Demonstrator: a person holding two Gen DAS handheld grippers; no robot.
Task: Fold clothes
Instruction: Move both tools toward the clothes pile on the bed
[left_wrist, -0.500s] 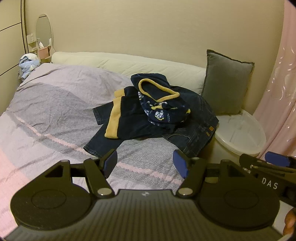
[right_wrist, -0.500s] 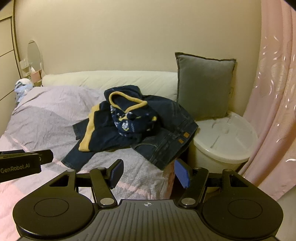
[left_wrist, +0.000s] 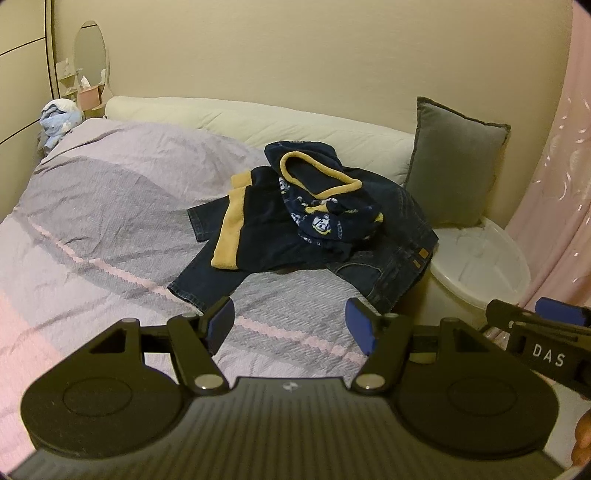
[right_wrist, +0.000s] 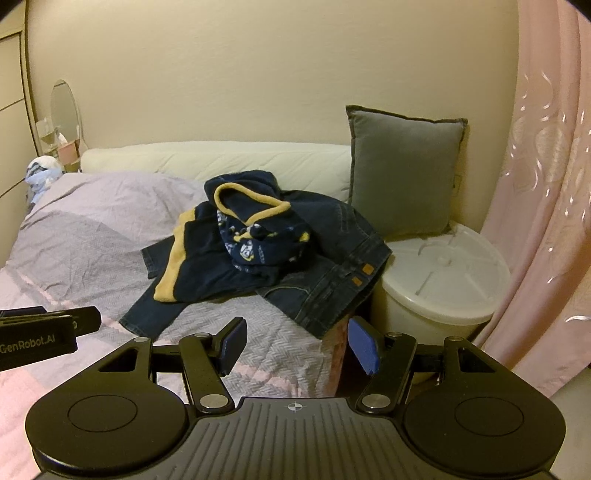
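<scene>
A heap of dark clothes lies at the right side of the bed. On top is a navy fleece garment (left_wrist: 325, 210) (right_wrist: 255, 236) with yellow trim and a cartoon print. Under it lie dark blue jeans (left_wrist: 399, 254) (right_wrist: 332, 284), one leg stretching toward me, the waistband hanging over the bed's right edge. My left gripper (left_wrist: 291, 325) stands open above the bedspread, short of the jeans' leg hem. My right gripper (right_wrist: 297, 343) is open too, hovering near the bed's right edge, below the waistband. Neither holds anything.
The bed carries a grey and pink striped bedspread (left_wrist: 110, 221) and a cream headboard cushion (left_wrist: 240, 118). A grey pillow (right_wrist: 402, 170) leans on the wall above a white lidded bin (right_wrist: 439, 280). Pink curtain (right_wrist: 546, 221) at right. Light blue cloth (left_wrist: 59, 114) at far left.
Both grippers have shifted slightly; the clothes pile sits a little nearer and lower in the views. Jaws remain open and the clothes have not moved.
</scene>
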